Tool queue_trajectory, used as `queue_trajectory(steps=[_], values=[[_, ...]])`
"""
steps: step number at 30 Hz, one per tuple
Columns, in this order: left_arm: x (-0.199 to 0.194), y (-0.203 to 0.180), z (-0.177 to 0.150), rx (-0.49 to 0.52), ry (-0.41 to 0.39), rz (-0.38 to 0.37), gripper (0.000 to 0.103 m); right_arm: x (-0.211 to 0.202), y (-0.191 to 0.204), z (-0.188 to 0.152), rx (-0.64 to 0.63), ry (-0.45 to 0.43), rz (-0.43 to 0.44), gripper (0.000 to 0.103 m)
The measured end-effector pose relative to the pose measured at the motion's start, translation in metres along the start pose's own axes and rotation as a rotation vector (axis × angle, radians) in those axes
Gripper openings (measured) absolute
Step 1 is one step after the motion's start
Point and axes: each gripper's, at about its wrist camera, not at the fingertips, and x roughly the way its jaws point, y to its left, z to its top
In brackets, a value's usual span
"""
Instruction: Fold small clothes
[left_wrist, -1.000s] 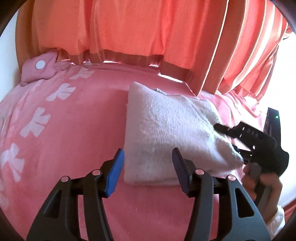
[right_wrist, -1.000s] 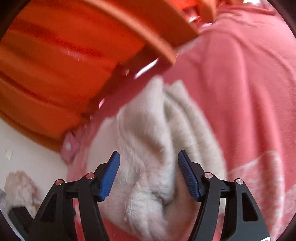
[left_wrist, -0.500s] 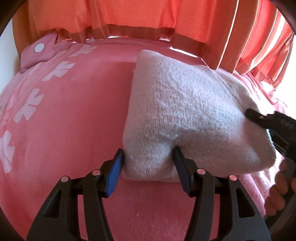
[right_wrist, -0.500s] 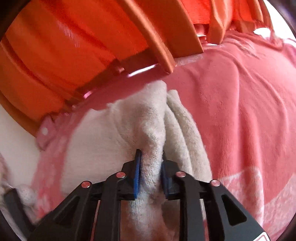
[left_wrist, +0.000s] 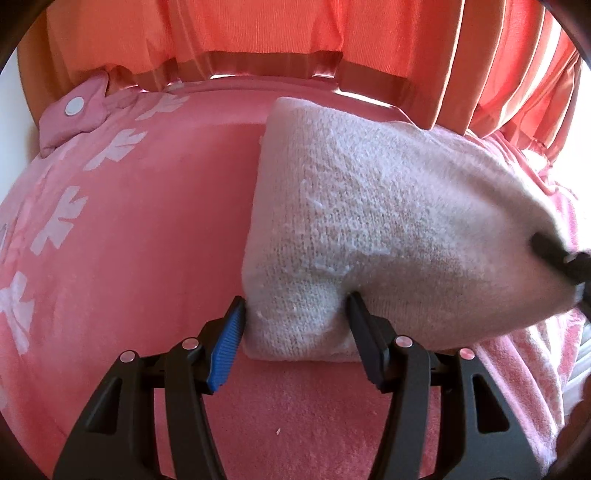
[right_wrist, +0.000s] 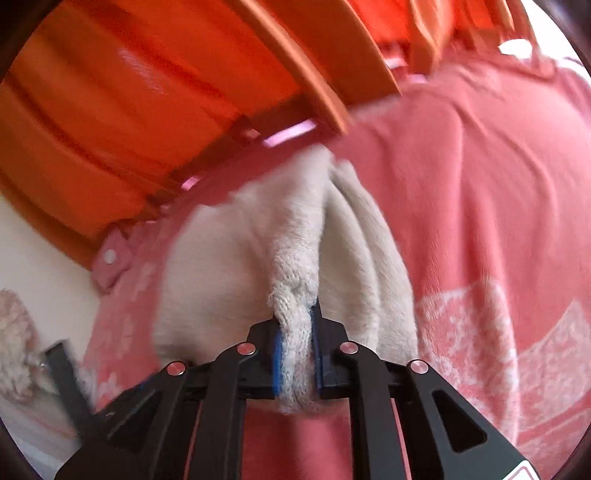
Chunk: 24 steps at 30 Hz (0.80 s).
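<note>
Fold step underway: right tongs (right_wrist: 297, 354) clamp the knit (left_wrist: 388, 221) edge; left tongs (left_wrist: 291, 321) half-open, straddling its near corner. Next: close left, carry over.

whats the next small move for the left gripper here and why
Probably close the left gripper on the white knit garment: its fingers straddle the near corner but stand open, while the right gripper is already shut on another edge.

Right gripper (left_wrist: 565, 258) in left wrist view: cut off by right edge, blurred. Right wrist view: curtain (right_wrist: 147, 103) smeared by motion; fluffy object (right_wrist: 14, 343) at near left cut by edge, unidentifiable.
</note>
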Motion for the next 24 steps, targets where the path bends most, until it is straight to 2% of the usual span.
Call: queue_trajectory(steps=[2, 3, 4, 5, 7, 10, 14, 18, 23, 24], values=[[0.001, 0.002, 0.000, 0.003, 0.003, 0.000, 0.058, 0.019, 0.001, 0.000, -0.064, 0.077, -0.108, 0.011], [0.001, 0.002, 0.000, 0.003, 0.005, -0.002, 0.058, 0.045, -0.005, -0.005, -0.107, 0.178, -0.185, 0.011], [0.002, 0.003, 0.000, 0.002, 0.009, -0.005, 0.058, 0.059, -0.013, -0.009, -0.084, 0.250, -0.176, 0.012], [0.003, 0.003, 0.000, -0.002, 0.016, -0.003, 0.058, 0.059, -0.018, -0.007, -0.054, 0.256, -0.144, 0.011], [0.003, 0.002, 0.000, 0.000, 0.013, 0.000, 0.058, 0.048, -0.013, 0.000, -0.106, 0.246, -0.148, 0.012], [0.001, 0.001, 0.001, 0.005, 0.008, 0.007, 0.058, 0.030, -0.010, 0.006, -0.107, 0.227, -0.134, 0.015], [0.000, -0.001, 0.000, 0.017, 0.004, 0.022, 0.058, 0.012, -0.002, 0.021, -0.105, 0.186, -0.106, 0.026], [0.001, -0.002, 0.000, 0.020, 0.003, 0.028, 0.058, 0.031, 0.007, 0.049, -0.156, 0.154, -0.154, 0.037], [0.001, -0.003, -0.001, 0.028, 0.003, 0.036, 0.059, 0.083, 0.006, 0.074, -0.134, 0.203, -0.162, 0.040], [0.002, -0.003, -0.001, 0.028, 0.003, 0.037, 0.059, 0.092, 0.006, 0.075, -0.143, 0.213, -0.170, 0.036]])
